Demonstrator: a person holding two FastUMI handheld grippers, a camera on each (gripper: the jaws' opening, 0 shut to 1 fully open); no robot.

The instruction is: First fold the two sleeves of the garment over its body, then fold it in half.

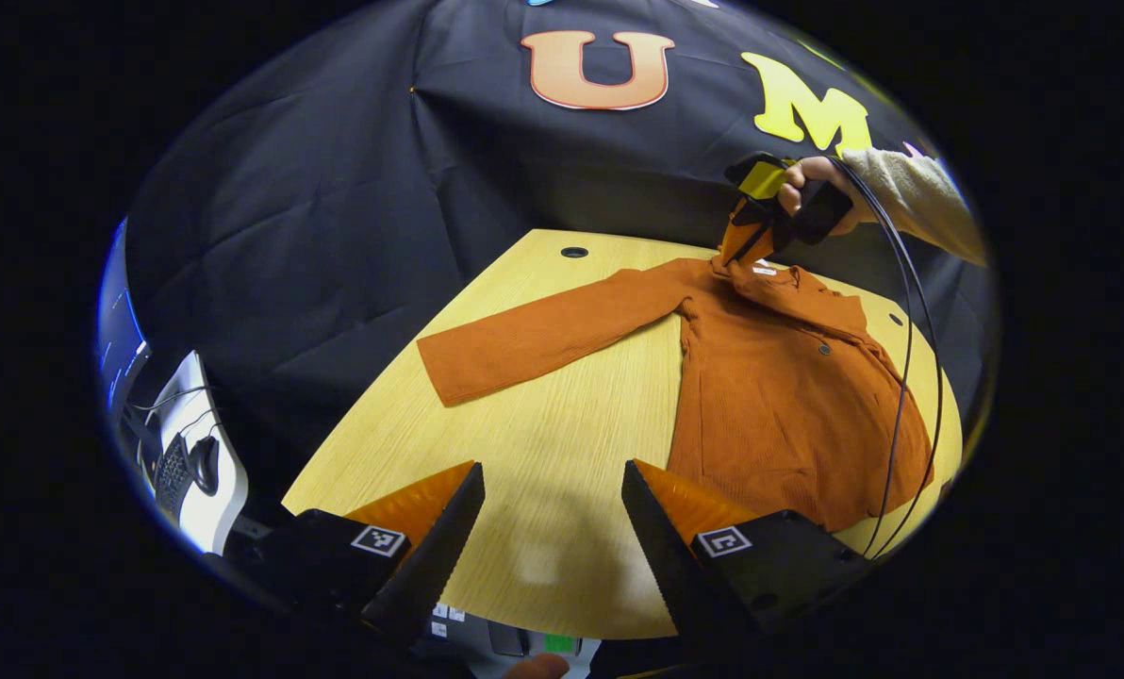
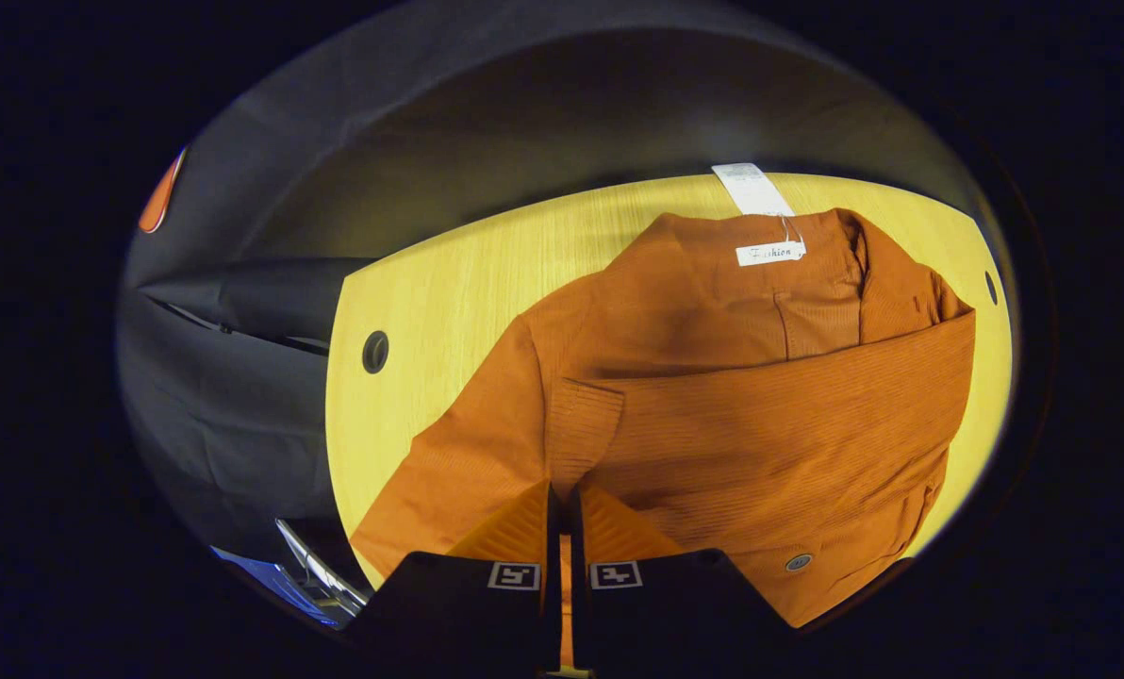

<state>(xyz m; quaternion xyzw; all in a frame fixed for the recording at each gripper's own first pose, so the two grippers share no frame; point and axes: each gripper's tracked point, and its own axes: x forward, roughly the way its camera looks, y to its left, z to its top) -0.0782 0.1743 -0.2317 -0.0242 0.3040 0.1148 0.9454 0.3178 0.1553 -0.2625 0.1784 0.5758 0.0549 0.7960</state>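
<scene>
On the table, right hand-held gripper pinches garment.

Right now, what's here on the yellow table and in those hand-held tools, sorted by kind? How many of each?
Orange garment: 1
Wooden table: 1
Grippers: 2, left gripper with fingers apart, right gripper with fingers shut on the garment
White tags at the collar: 2
Total: 6

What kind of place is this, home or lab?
Likely a lab recording booth, not a home: black cloth wall, a bare light wooden table holding one rust-orange ribbed garment, and a computer keyboard beside it.
</scene>
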